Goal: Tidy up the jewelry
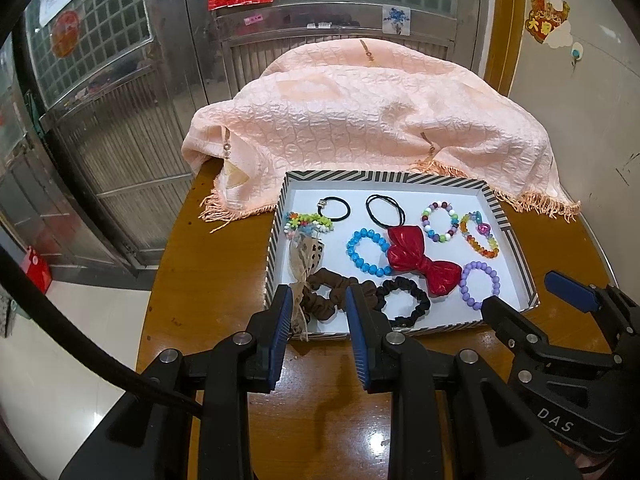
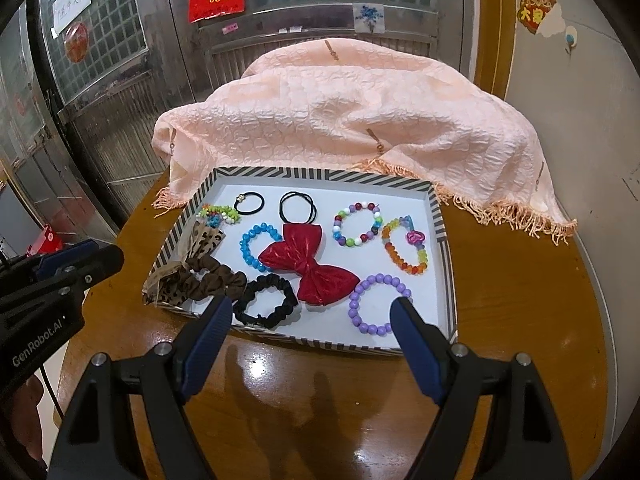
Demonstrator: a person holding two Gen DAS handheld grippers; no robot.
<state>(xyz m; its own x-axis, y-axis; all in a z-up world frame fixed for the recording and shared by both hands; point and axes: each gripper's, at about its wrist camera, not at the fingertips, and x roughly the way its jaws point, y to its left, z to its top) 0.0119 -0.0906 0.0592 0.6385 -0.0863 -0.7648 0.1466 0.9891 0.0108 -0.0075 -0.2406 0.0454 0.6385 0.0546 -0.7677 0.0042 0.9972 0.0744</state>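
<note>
A striped tray (image 1: pixel 384 176) (image 2: pixel 320 174) with a white floor lies on the round wooden table (image 1: pixel 200 280). Inside it are a red bow (image 1: pixel 424 264) (image 2: pixel 312 268), a blue bead bracelet (image 1: pixel 368 252), a purple bracelet (image 2: pixel 354 304), a black scrunchie (image 2: pixel 248 308), a brown scrunchie (image 1: pixel 320 312), a leopard bow (image 2: pixel 204 240), two more bead bracelets and thin black hair ties. My left gripper (image 1: pixel 320 304) hovers open at the tray's near left corner, holding nothing. My right gripper (image 2: pixel 312 316) stands wide open over the tray's near edge, also empty.
A peach fringed cloth (image 1: pixel 360 120) (image 2: pixel 340 112) is heaped over something on the table just behind the tray. Metal doors stand behind the table, with a wall on the right. Bare wood (image 2: pixel 520 300) shows on either side of the tray and in front of it.
</note>
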